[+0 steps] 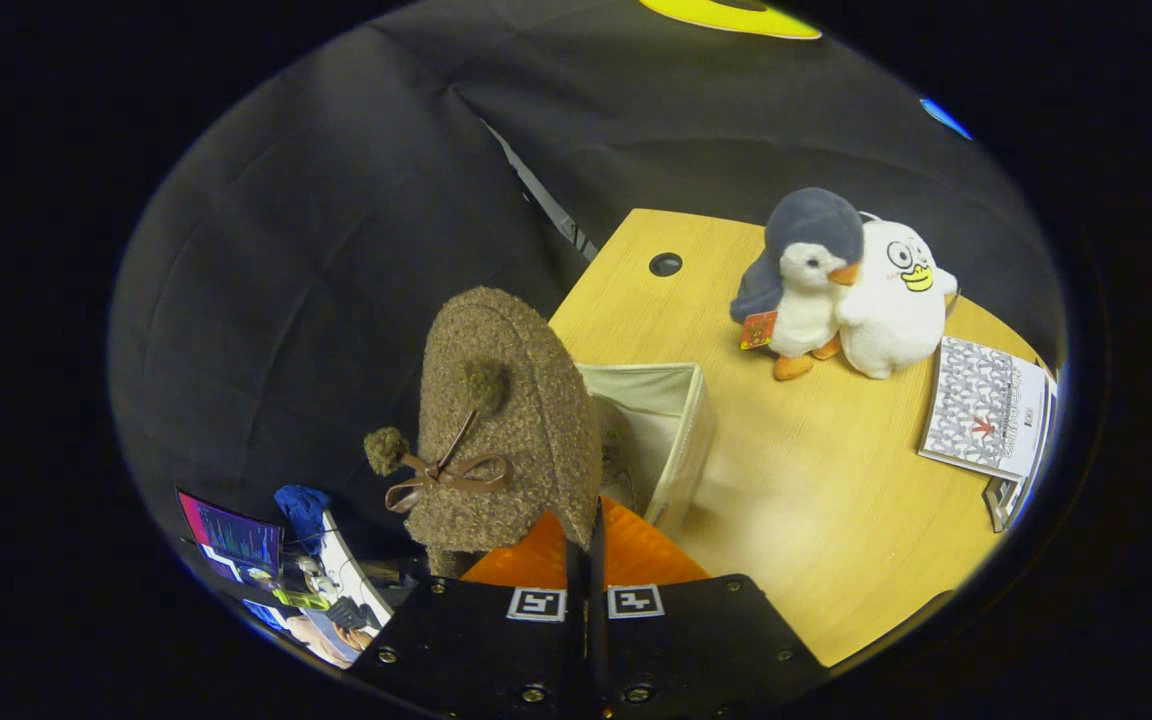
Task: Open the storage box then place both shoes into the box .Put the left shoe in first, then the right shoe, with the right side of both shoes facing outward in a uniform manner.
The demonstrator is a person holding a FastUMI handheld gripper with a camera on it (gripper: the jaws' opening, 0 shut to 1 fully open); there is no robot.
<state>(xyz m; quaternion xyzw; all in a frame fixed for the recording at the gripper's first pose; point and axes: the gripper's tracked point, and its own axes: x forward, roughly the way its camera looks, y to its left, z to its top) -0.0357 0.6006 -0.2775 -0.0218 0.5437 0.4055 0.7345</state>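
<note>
Shoe (506, 420) is showing a rough, nubby bouclé cloth, matt, with a smooth leather-like bow. Storage box (681, 440) is looking like pale woven fabric. Table (816, 480) is showing smooth wood-grain laminate. Penguin toy (806, 280) and white plush (896, 310) are appearing soft, fuzzy. Booklet (981, 405) is reading as paper.

the brown shoe (506, 420) covers the near left part of the storage box (681, 440), so most of the box's inside is hidden. something brown lies in the box behind the shoe, too hidden to tell what. the gripper (586, 545) fingers sit nearly together at the shoe's edge; whether both press on it can't be told. the booklet (984, 407) on the bench (816, 500) is cut off at the view's edge.
</note>
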